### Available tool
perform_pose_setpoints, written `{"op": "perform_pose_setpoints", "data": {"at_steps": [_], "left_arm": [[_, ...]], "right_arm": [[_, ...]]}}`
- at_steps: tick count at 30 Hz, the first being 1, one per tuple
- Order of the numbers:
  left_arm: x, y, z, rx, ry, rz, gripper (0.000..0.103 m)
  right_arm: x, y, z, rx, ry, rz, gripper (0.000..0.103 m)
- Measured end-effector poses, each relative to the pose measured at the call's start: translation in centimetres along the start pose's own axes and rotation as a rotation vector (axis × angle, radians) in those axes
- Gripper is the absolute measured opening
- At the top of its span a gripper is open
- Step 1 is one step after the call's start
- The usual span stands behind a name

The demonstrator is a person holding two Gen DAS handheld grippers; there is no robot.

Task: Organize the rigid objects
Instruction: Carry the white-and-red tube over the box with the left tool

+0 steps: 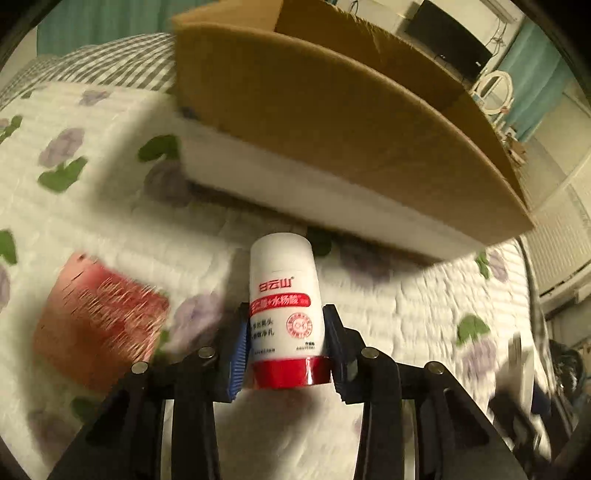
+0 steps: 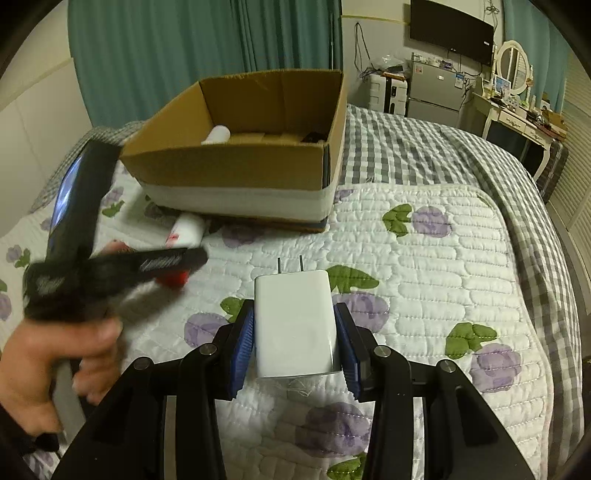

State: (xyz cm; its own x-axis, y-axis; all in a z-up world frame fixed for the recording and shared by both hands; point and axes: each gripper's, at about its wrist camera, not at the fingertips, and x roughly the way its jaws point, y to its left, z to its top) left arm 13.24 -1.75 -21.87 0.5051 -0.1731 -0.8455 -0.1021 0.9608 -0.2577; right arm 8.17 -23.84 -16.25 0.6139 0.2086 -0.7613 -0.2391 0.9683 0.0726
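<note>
Left gripper (image 1: 284, 343) clamped on white bottle (image 1: 282, 295), cardboard box (image 1: 332, 122) at 12 o'clock. Right gripper (image 2: 295, 343) clamped on white charger (image 2: 293, 325), box (image 2: 236, 162) at 11 o'clock. Best to clear rim first, lower inside, then release.

We see a quilt (image 2: 424, 258) with purple flowers and green leaves, laid over a grey checked bedcover (image 2: 406, 147). Behind the bed hang teal curtains (image 2: 184, 55). On the far wall is a dark television (image 2: 452, 31), and below it a small grey fridge (image 2: 436, 90). To the right stands a white dressing table (image 2: 517, 118) with an oval mirror (image 2: 513, 64) — its top cluttered with small items we cannot make out.
</note>
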Motion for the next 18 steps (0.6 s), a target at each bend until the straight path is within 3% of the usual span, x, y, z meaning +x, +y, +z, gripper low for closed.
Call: {"op": "perform_pose_setpoints", "data": {"at_steps": [7, 13, 18], "left_arm": [[-6.0, 1.7, -3.1, 0.115, -0.087, -0.015, 0.036], [-13.3, 0.9, -2.3, 0.213, -0.246, -0.022, 0.036], [-19.2, 0.1, 0.2, 0.261, -0.393, -0.051, 0.036]], "right_arm": [[-2.6, 1.0, 0.5, 0.005, -0.066, 0.002, 0.041], [-5.7, 2.8, 1.4, -0.009, -0.147, -0.001, 0.041], [-10.0, 4.1, 3.3, -0.016, -0.256, -0.005, 0.041]]}}
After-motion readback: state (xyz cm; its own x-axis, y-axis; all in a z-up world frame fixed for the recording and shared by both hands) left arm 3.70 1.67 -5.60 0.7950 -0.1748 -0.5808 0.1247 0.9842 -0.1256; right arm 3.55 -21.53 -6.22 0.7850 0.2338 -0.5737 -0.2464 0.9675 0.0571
